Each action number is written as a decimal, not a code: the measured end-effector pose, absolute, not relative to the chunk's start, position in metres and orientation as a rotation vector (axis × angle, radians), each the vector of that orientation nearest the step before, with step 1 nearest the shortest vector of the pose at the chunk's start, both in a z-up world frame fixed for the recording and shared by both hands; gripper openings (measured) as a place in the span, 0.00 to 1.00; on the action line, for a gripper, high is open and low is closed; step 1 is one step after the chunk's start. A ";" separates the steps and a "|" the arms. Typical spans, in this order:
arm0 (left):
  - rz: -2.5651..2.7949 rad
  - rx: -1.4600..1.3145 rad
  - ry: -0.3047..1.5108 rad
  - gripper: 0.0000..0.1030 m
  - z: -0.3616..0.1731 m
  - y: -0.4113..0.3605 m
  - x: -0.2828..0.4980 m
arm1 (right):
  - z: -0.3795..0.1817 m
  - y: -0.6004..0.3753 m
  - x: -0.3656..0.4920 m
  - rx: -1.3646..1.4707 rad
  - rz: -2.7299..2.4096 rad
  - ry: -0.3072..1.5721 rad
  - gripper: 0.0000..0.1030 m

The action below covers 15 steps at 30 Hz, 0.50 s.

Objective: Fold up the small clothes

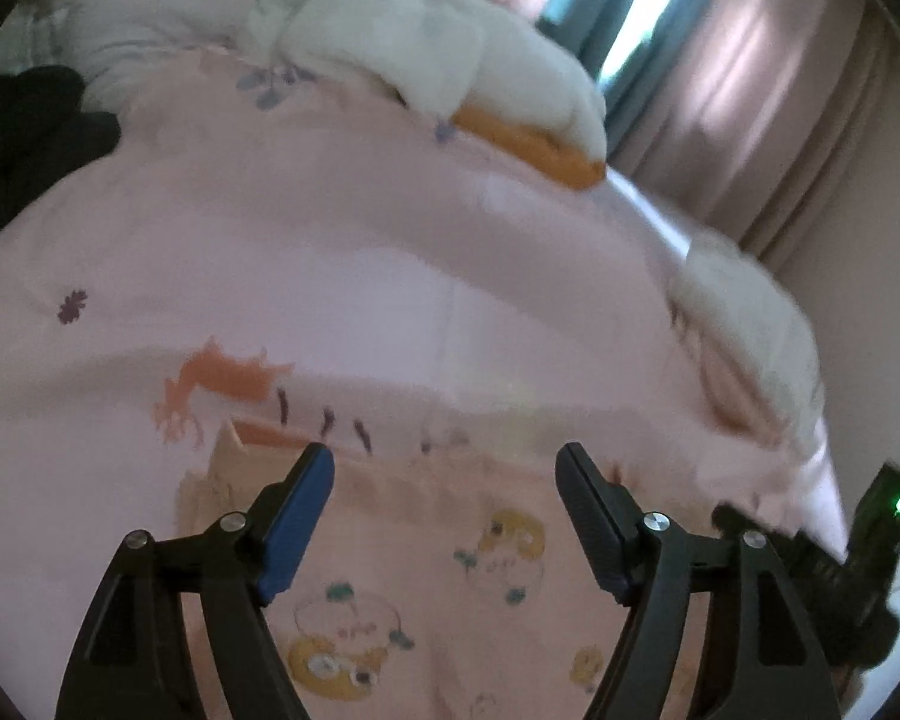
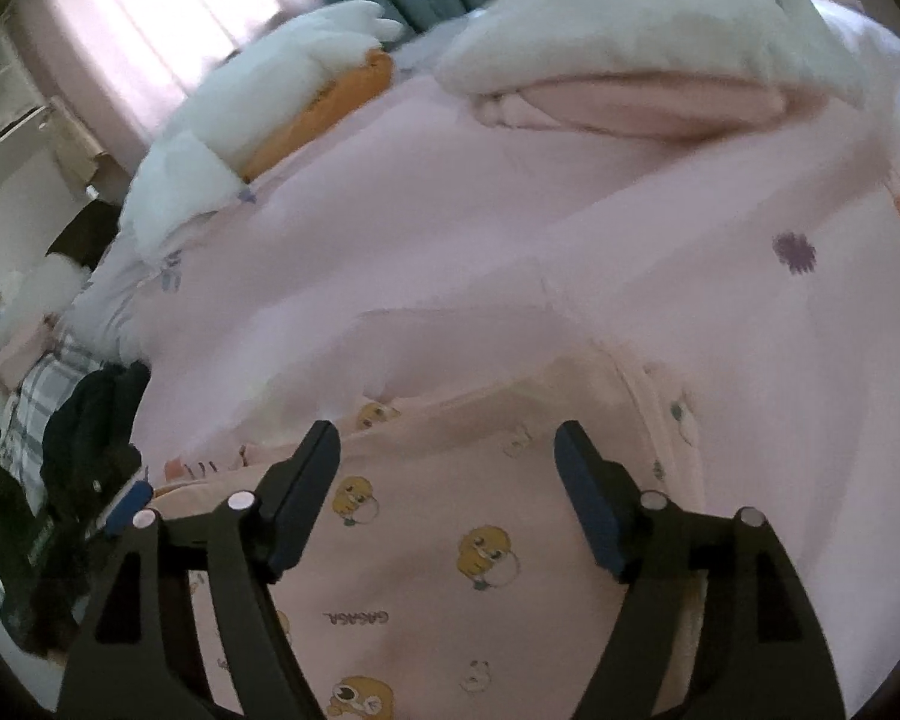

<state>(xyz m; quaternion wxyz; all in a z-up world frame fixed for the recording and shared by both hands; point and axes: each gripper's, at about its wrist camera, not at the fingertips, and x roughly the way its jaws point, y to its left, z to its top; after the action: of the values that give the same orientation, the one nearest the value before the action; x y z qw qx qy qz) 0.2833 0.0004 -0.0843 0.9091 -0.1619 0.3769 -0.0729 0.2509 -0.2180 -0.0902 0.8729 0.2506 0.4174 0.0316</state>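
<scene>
I'm hovering both grippers over the bed point(image 1: 390, 228) right now. The left gripper point(image 1: 444, 468) is hanging released, jaws spread wide with nothing between the pads, pointing down at the small pink garment point(image 1: 450, 570) with the yellow cartoon prints. The right gripper point(image 2: 447, 444) is standing spread apart too, gripping nothing, above the same garment point(image 2: 480, 510), which is lying flat on the pink sheet near the bed's front edge. A white plush point(image 2: 258, 102) with an orange part is resting further back, and dark clothes point(image 2: 96, 420) are sitting off to the left
</scene>
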 end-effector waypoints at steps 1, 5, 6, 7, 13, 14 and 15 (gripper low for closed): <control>-0.150 -0.315 0.777 0.73 -0.085 0.000 0.281 | -0.091 -0.220 0.249 0.536 0.075 0.875 0.74; -0.103 -0.142 0.734 0.73 -0.081 -0.022 0.264 | -0.089 -0.225 0.241 0.564 0.089 0.880 0.74; -0.090 -0.094 0.724 0.73 -0.079 -0.027 0.260 | -0.088 -0.226 0.239 0.581 0.086 0.877 0.75; -0.086 -0.071 0.720 0.73 -0.078 -0.029 0.257 | -0.087 -0.228 0.236 0.599 0.090 0.872 0.76; -0.126 -0.031 0.722 0.76 -0.072 -0.039 0.245 | -0.078 -0.231 0.225 0.633 0.114 0.856 0.80; -0.127 -0.033 0.723 0.76 -0.072 -0.039 0.245 | -0.077 -0.231 0.224 0.631 0.115 0.857 0.80; -0.125 -0.032 0.727 0.76 -0.071 -0.039 0.244 | -0.077 -0.230 0.224 0.634 0.120 0.861 0.80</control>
<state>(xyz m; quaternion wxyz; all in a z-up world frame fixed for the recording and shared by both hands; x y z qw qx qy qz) 0.2440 -0.0391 -0.0710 0.9326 -0.0156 0.3555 -0.0609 0.2239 -0.2303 -0.0769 0.8588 0.3017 0.4100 0.0571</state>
